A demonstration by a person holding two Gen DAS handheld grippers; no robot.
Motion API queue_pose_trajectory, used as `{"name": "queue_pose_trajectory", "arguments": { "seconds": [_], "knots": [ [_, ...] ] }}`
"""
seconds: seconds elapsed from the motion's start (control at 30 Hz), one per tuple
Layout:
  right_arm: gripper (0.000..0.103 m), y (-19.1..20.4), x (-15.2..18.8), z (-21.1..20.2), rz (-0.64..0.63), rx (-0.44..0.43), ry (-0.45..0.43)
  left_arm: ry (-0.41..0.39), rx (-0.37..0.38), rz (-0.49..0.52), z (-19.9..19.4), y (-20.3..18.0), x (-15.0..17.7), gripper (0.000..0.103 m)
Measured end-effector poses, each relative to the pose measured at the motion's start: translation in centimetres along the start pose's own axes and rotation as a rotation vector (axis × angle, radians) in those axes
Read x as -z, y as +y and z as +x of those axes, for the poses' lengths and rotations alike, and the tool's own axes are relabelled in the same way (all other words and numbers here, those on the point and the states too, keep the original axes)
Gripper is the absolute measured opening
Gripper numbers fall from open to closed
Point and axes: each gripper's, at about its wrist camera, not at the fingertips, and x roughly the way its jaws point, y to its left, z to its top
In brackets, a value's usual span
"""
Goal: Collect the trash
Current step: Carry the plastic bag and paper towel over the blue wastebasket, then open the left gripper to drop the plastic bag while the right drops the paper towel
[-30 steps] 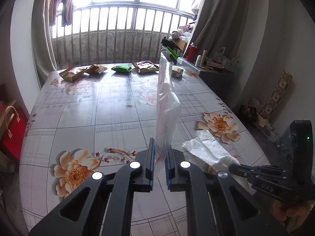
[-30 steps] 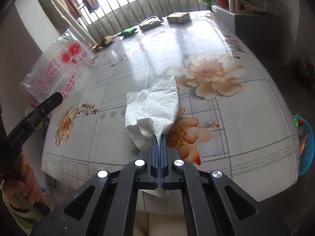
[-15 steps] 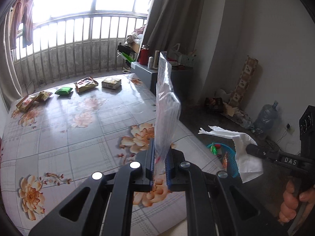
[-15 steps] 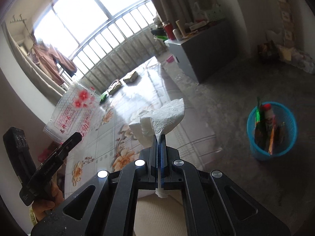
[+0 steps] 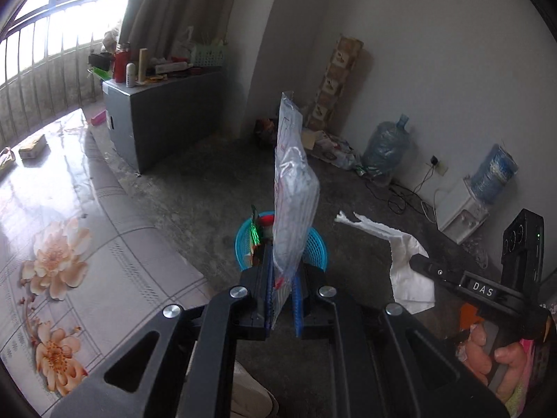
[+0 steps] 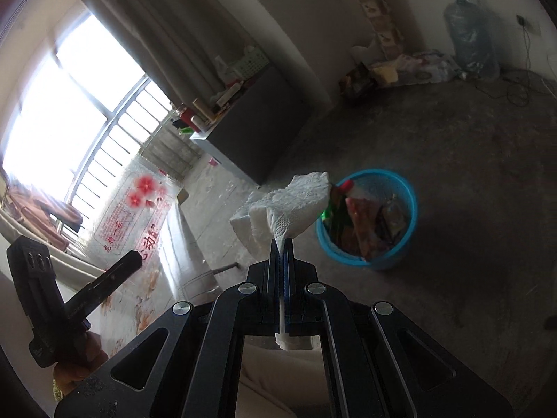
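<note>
The left gripper (image 5: 281,278) clamps a plastic bag (image 5: 294,188), the right gripper (image 6: 280,244) clamps tissue (image 6: 289,209); the bin (image 6: 400,250) sits at two o'clock amid bare floor (image 6: 470,181).

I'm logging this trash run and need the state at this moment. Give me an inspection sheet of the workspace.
Surface: floral-cloth table at the left; bare concrete floor elsewhere.
Job's things: clear plastic bag with red print; white tissue; blue bin on the floor, wrappers already inside.
Clutter: a packet left on the table; litter by the far wall.
Grippers: left gripper shut on the bag; right gripper shut on the tissue. Neither is over the bin yet.
Cables: black cords run from a wall socket across the floor.
Surroundings: grey cabinet, two water jugs, curtains, barred window.
</note>
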Motion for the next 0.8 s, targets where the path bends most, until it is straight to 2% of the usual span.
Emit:
{"name": "queue_pose_trajectory", "arguments": {
  "seconds": [0.2, 0.43, 0.57, 0.67, 0.73, 0.77, 0.8],
  "knots": [
    [0.0, -5.7, -0.3, 2.0, 0.139, 0.048, 0.028, 0.193, -0.019, 0.012, 9.2, -2.2, 0.5, 0.009],
    [0.0, -9.6, -0.2, 5.3, 0.247, 0.07, 0.091, 0.422, -0.066, -0.107, 20.9, -1.6, 1.8, 0.009],
    [0.0, -10.3, -0.1, 6.0, 0.279, 0.069, 0.115, 0.493, -0.081, -0.16, 26.4, -1.1, 1.9, 0.009],
    [0.0, -11.3, -0.1, 6.4, 0.3, 0.081, 0.122, 0.517, -0.091, -0.189, 29.7, -0.8, 2.0, 0.01],
    [0.0, -11.8, 0.0, 6.6, 0.316, 0.086, 0.128, 0.546, -0.092, -0.209, 31.8, -0.5, 2.1, 0.015],
    [0.0, -12.0, -0.1, 6.7, 0.319, 0.09, 0.13, 0.544, -0.078, -0.227, 32.4, -0.2, 2.2, 0.025],
    [0.0, -12.2, -0.1, 7.0, 0.321, 0.095, 0.133, 0.538, -0.075, -0.236, 32.8, 0.0, 2.0, 0.039]
  ]
}}
